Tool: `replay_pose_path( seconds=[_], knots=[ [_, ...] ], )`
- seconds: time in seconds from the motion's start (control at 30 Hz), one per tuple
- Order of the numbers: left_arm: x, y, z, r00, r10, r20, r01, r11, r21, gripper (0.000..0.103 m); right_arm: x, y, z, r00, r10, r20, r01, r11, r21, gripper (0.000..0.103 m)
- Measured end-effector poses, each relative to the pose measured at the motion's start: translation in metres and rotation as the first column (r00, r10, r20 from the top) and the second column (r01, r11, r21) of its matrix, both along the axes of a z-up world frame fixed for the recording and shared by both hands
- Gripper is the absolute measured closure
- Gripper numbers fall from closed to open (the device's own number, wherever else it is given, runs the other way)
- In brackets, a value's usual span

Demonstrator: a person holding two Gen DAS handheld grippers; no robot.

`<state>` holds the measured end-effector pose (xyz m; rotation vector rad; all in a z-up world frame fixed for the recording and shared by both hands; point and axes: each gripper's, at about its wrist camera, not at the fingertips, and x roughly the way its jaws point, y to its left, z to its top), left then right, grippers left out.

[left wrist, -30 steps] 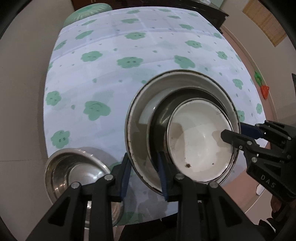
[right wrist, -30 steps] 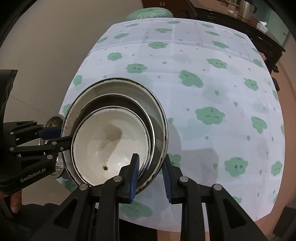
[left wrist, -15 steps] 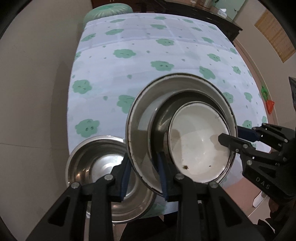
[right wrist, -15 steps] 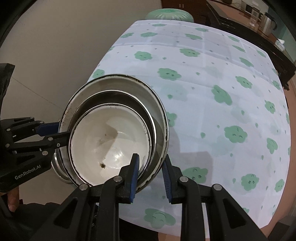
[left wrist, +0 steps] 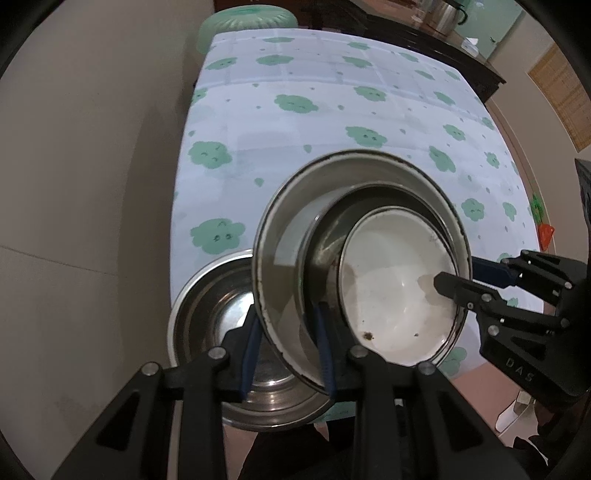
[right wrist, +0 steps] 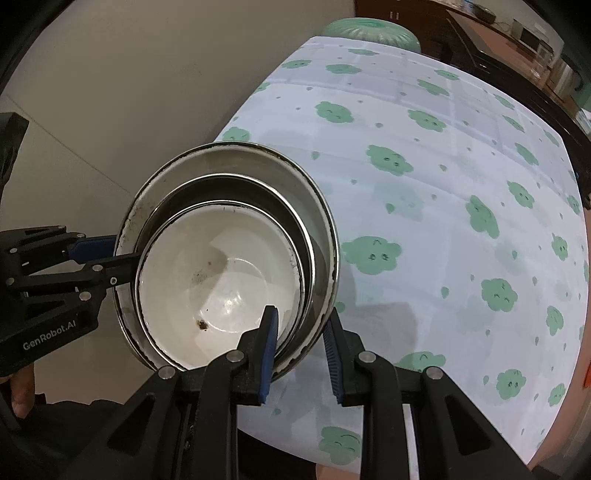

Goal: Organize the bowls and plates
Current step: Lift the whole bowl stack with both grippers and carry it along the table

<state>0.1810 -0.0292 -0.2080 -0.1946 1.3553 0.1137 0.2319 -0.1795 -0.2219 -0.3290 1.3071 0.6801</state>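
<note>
Carried leftward, the nested bowl stack [left wrist: 364, 254] now overhangs the steel bowl [left wrist: 221, 306] at seven o'clock; left claw [left wrist: 288, 341] and right claw [right wrist: 301, 341] each pinch opposite rims, keeping it level for nesting.

Cloud-print tablecloth [left wrist: 332, 110], green stool [left wrist: 247, 22] behind.

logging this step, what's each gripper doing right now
left gripper: shut on the rim of the nested bowls.
right gripper: shut on the opposite rim of the same stack.

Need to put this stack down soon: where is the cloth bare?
Bare cloth spans the tablecloth right of and beyond the nested bowls, up to the green stool. Crowded at the near left corner, where the steel bowl sits.
</note>
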Motion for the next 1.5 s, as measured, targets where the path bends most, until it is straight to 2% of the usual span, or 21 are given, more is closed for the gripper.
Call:
replay_pose_path(
  seconds=[0.83,1.5],
  knots=[
    [-0.042,0.039,-0.004,0.991,0.132,-0.009,-0.132,0.991,0.0,0.077,-0.023,0.047,-0.001,0.992,0.124,-0.003,-0.124,0.992,0.002,0.076],
    [-0.074,0.064,-0.022,0.978,0.203,-0.052,-0.204,0.979,-0.009,0.077,-0.05,0.079,-0.012,0.979,0.203,-0.032,-0.203,0.979,-0.015,0.076]
  ],
)
